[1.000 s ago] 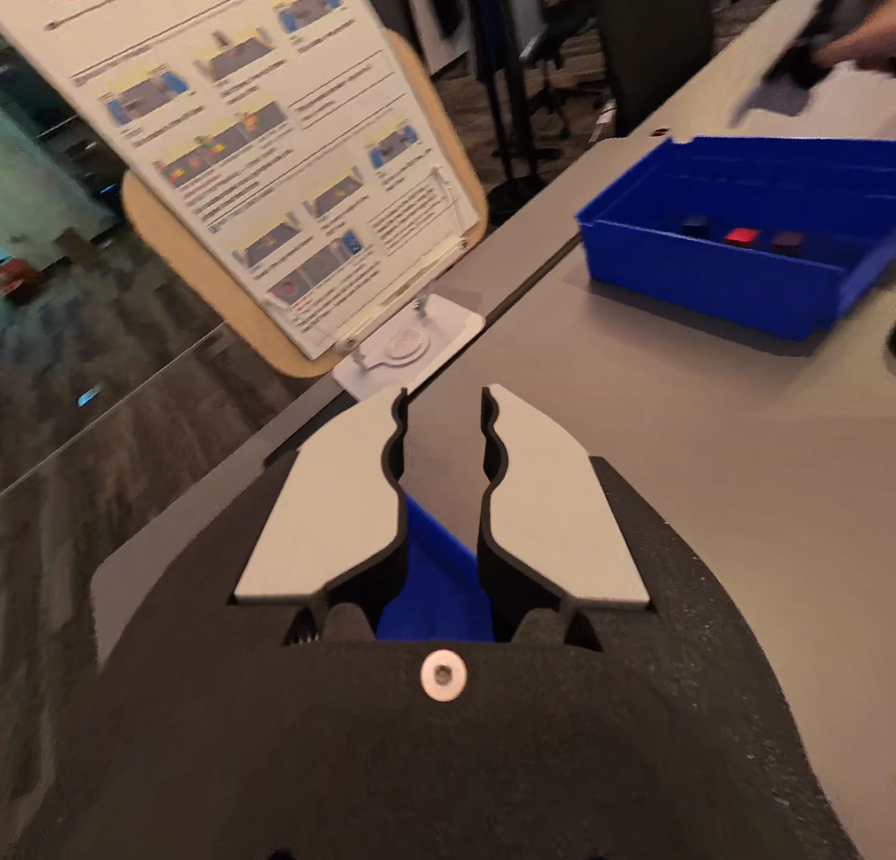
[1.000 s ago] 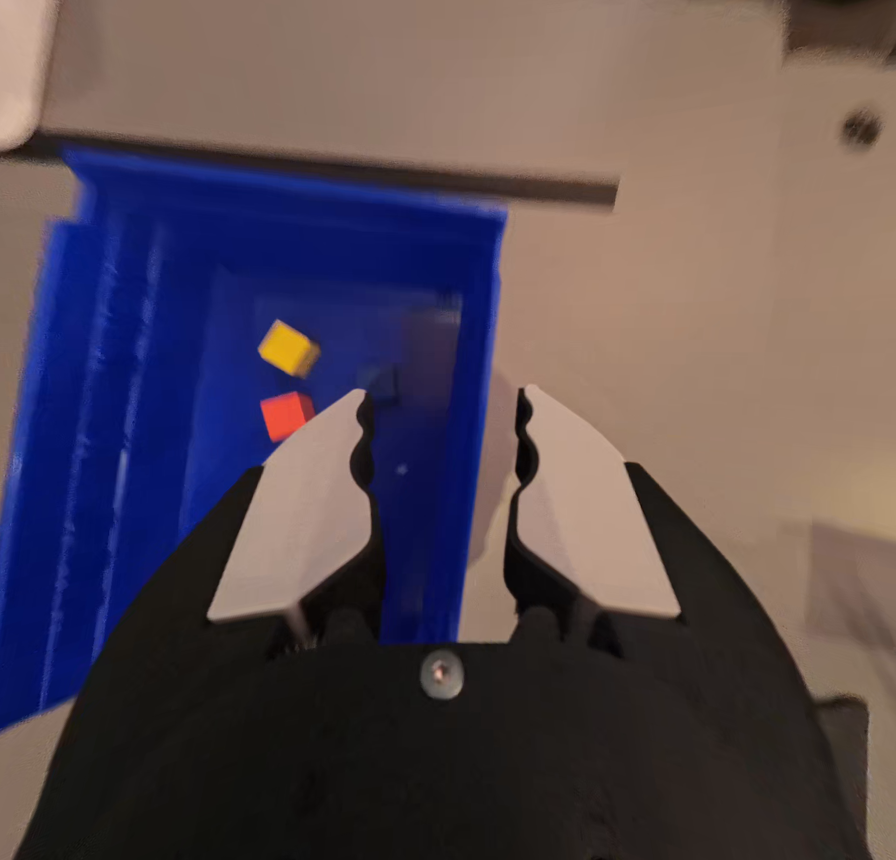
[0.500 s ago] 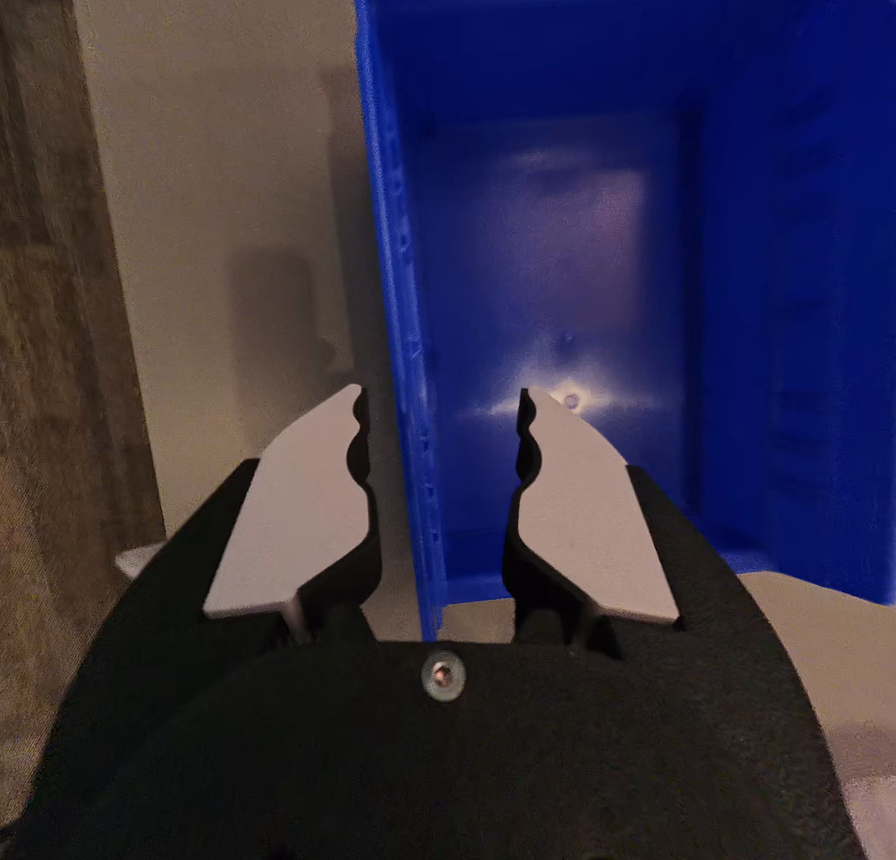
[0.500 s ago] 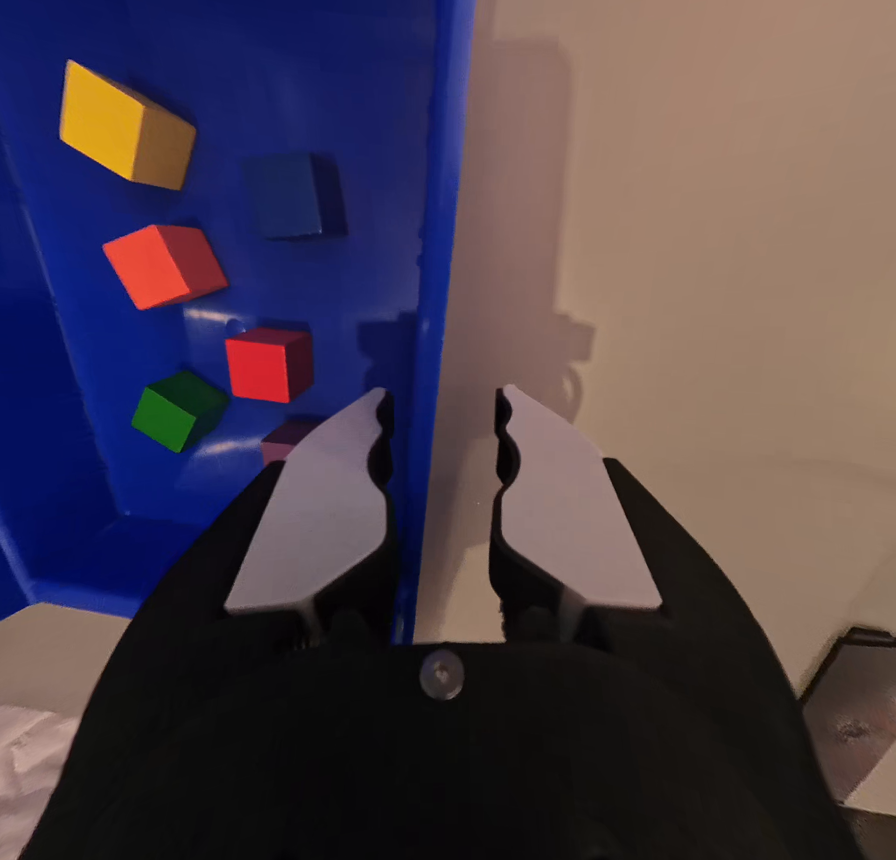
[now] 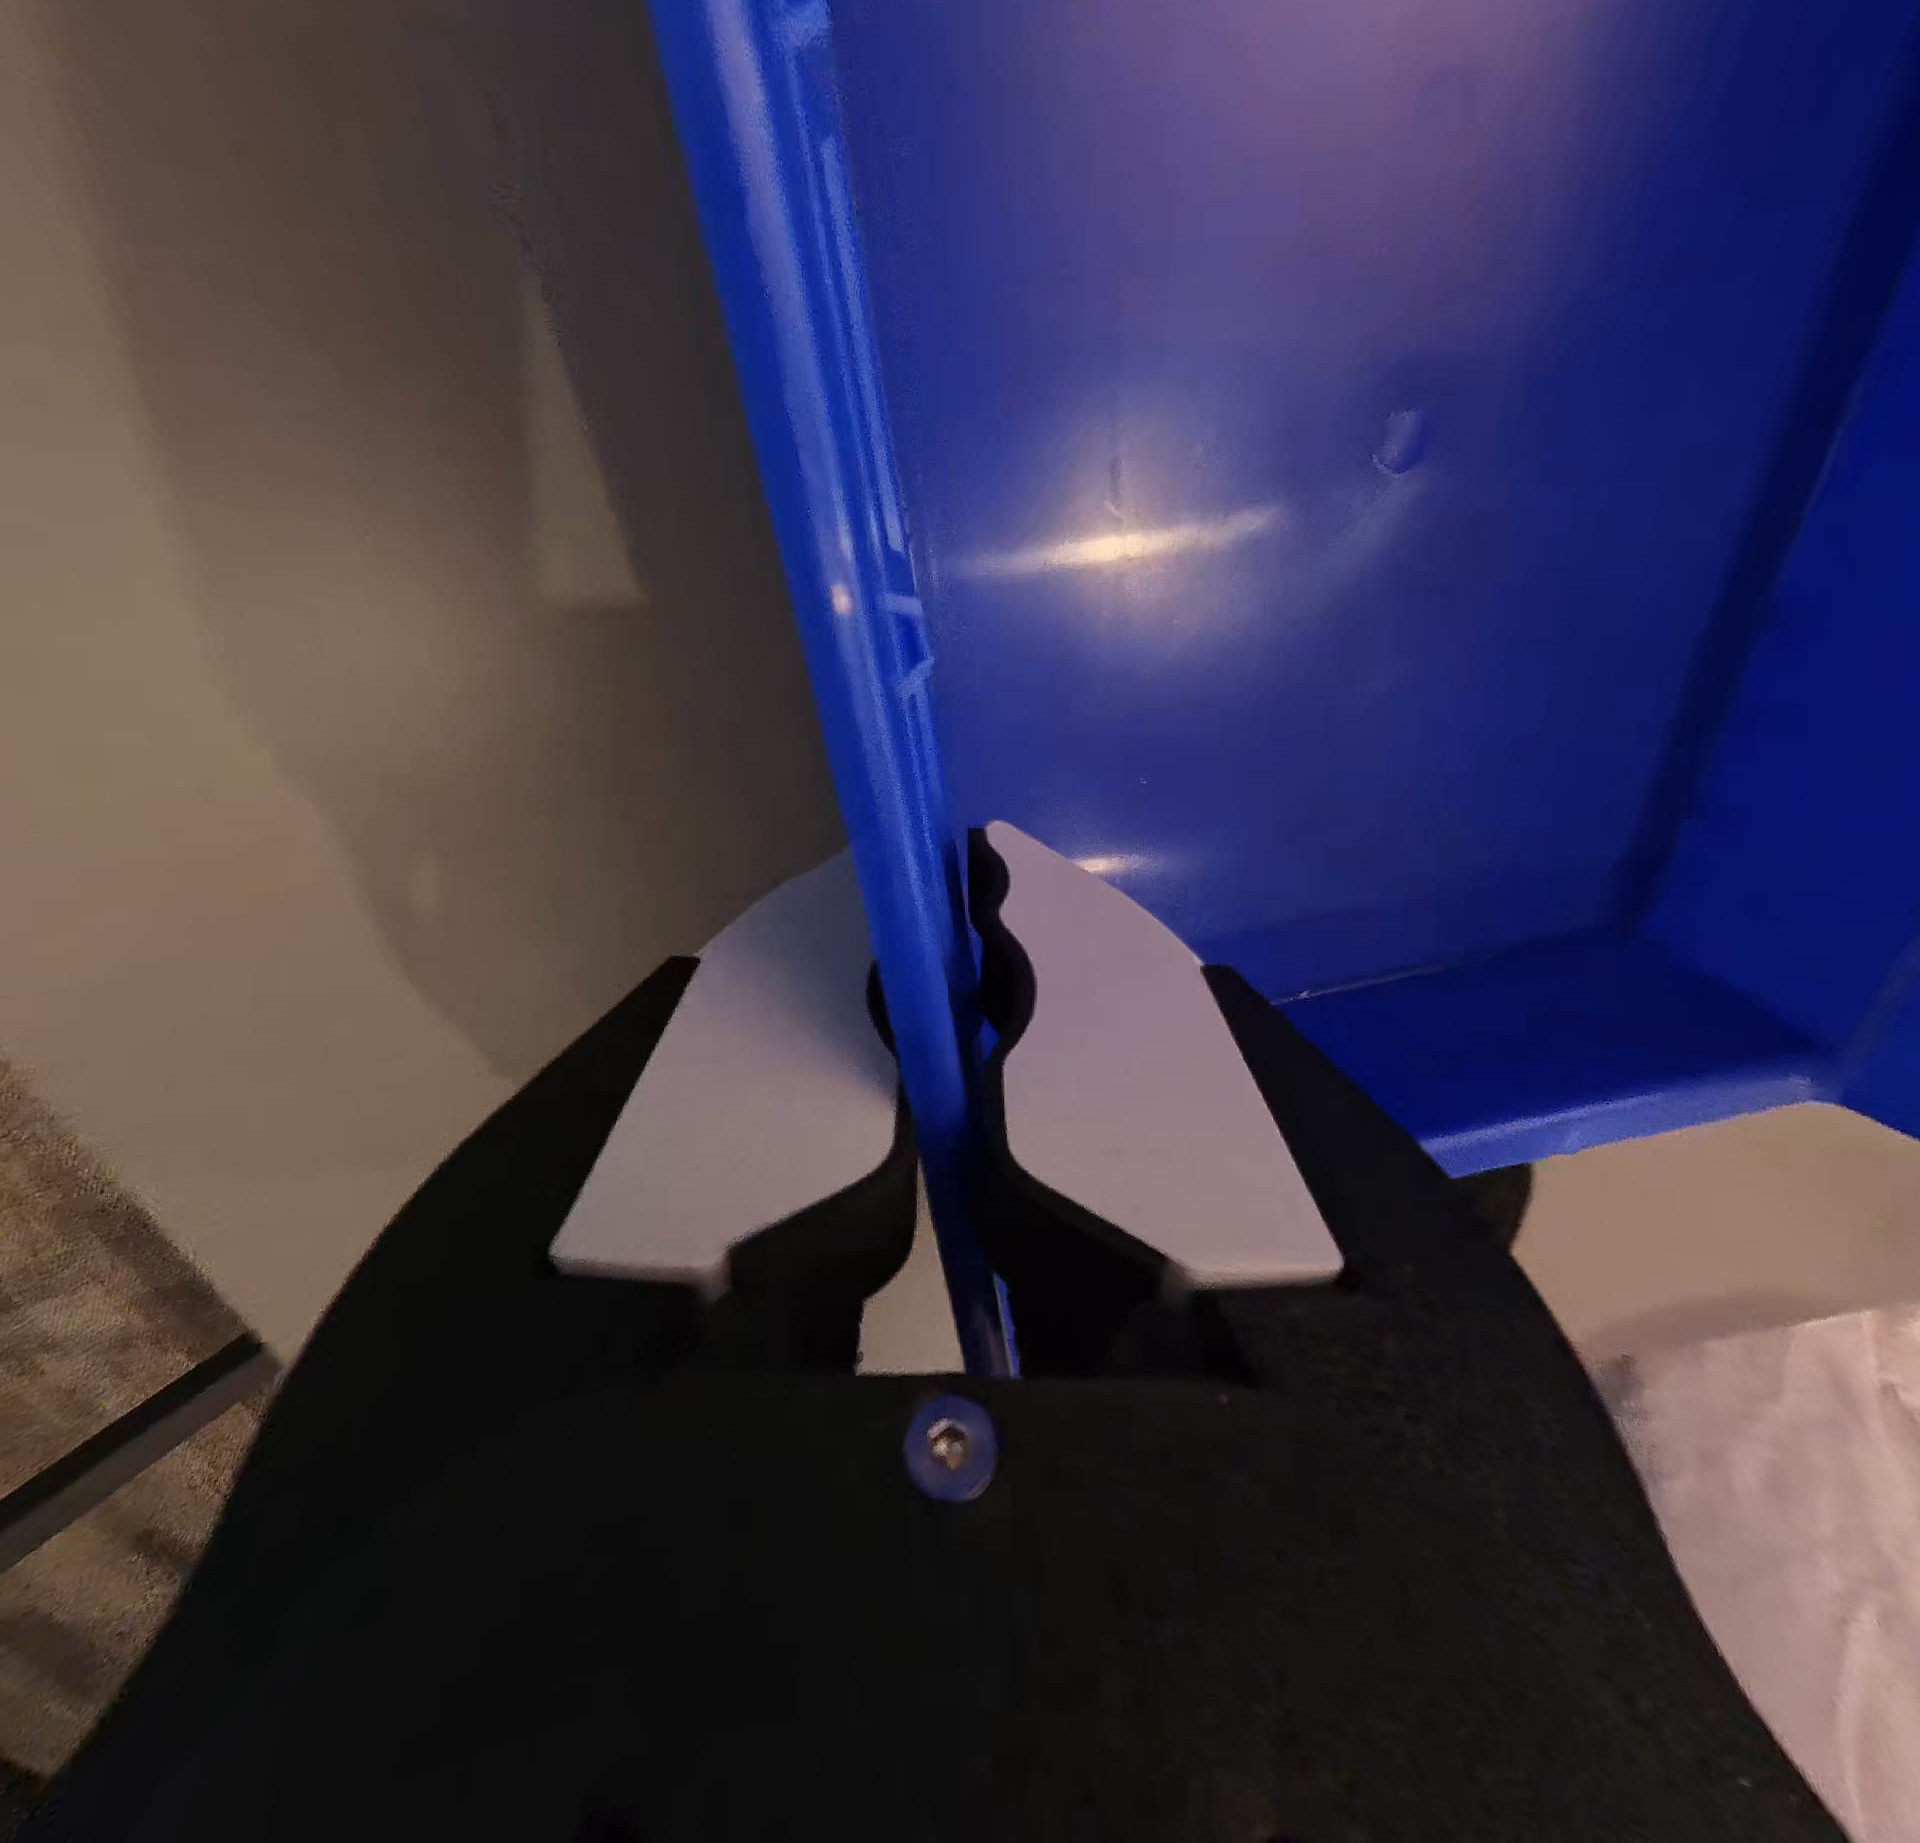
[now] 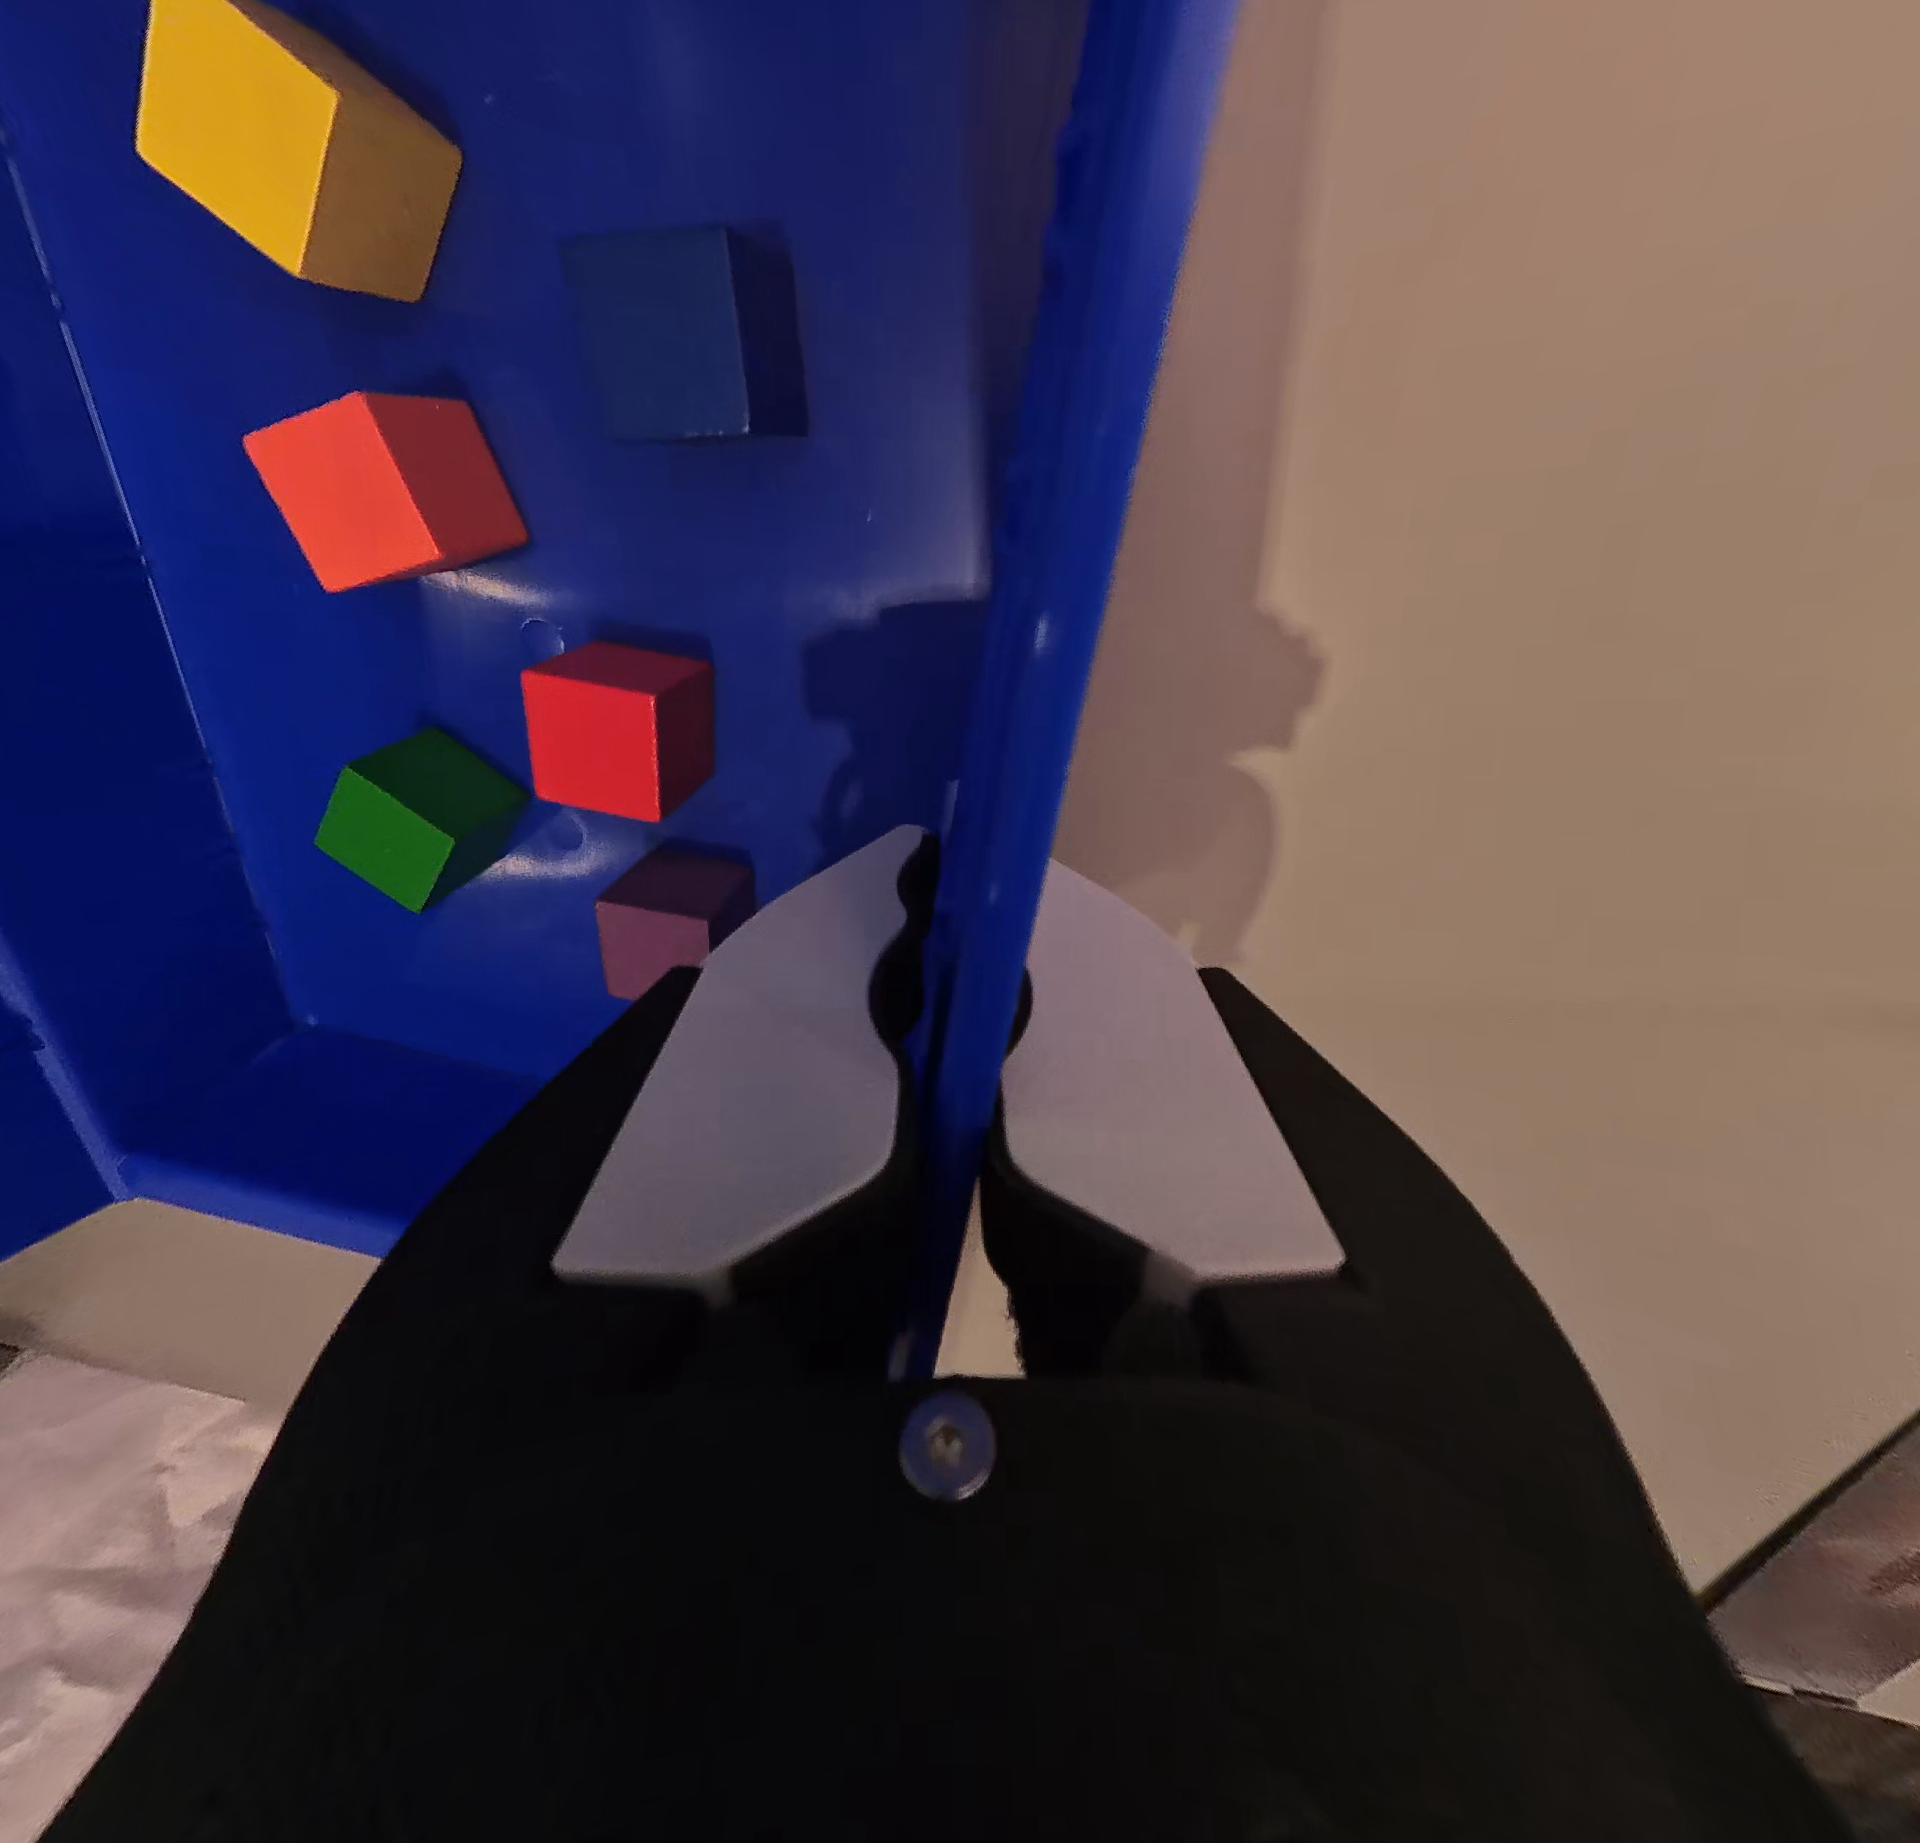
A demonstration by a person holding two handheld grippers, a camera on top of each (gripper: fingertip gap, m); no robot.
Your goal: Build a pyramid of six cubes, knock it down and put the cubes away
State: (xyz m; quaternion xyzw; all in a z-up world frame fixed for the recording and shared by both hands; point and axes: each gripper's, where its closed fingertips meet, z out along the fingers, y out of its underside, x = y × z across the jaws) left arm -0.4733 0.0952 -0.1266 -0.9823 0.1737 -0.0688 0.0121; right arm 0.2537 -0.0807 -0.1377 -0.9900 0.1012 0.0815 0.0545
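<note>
In the left wrist view my left gripper (image 5: 930, 848) is shut on the left side wall (image 5: 790, 339) of a blue bin, one finger outside and one inside. The part of the bin floor seen here holds no cubes. In the right wrist view my right gripper (image 6: 982, 848) is shut on the right side wall (image 6: 1091, 339) of a blue bin. On its floor lie a yellow cube (image 6: 270, 120), a blue cube (image 6: 665, 333), an orange cube (image 6: 364, 489), a red cube (image 6: 603, 728), a green cube (image 6: 405, 822) and a purple cube (image 6: 660, 926) close to my finger. I cannot tell whether both views show the same bin.
The bins stand on a pale table (image 5: 312, 650), which also shows in the right wrist view (image 6: 1558, 443). Carpet floor (image 5: 83, 1326) lies past the table edge at lower left. A whitish sheet (image 5: 1766, 1481) lies at the near side and also shows in the right wrist view (image 6: 94, 1481). About 75 cm separates my left fingertips from my right.
Both grippers came down over the bin walls and closed on them. The left one swung away from the instruction board to a bin. The cubes have not moved.
</note>
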